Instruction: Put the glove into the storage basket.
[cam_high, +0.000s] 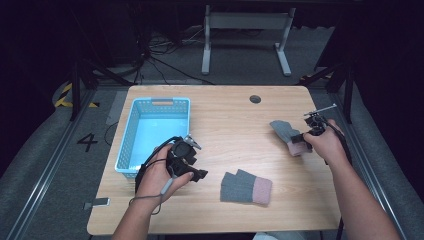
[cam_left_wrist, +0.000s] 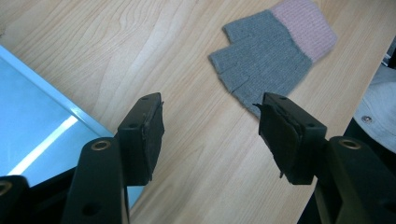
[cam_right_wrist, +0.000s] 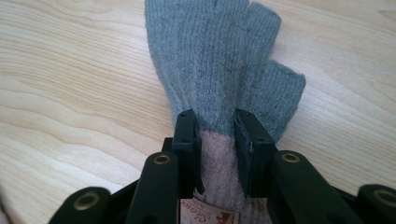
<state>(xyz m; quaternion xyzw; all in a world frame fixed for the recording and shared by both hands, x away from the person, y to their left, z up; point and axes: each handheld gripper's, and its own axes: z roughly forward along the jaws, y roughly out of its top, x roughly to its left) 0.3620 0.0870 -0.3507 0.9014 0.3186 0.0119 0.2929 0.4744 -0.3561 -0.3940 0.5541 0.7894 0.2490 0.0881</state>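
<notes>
Your right gripper (cam_right_wrist: 217, 140) is clenched on the pink cuff of a grey knitted fingerless glove (cam_right_wrist: 219, 70). The jaws pinch the fabric right at the seam where pink meets grey, and the fingers of that glove lie spread flat on the pale wooden counter (cam_high: 235, 115) ahead of them. In the high view, this gripper (cam_high: 300, 140) and its glove (cam_high: 283, 130) sit near the counter's right edge.

Your left gripper (cam_left_wrist: 210, 135) is released, jaws wide apart with only bare wood between them. The second grey glove with a pink cuff (cam_left_wrist: 266, 60) lies flat just beyond its jaws; from above, that glove (cam_high: 246, 187) rests near the front middle of the counter. The light blue plastic basket (cam_high: 152, 132) stands at the counter's left, just beside your left gripper (cam_high: 197, 172).

By my reading, you are at the pick-up step of gathering the pair. The next move looks like lifting the held glove clear of the counter and carrying it across to the basket, while your left gripper advances and closes on the other glove's edge. Knit fabric is limp, so expect it to droop and drag if lifted low.

A printed label shows under the held cuff, cut off and unreadable. How much of the cuff's thickness the jaws have caught is hidden.
</notes>
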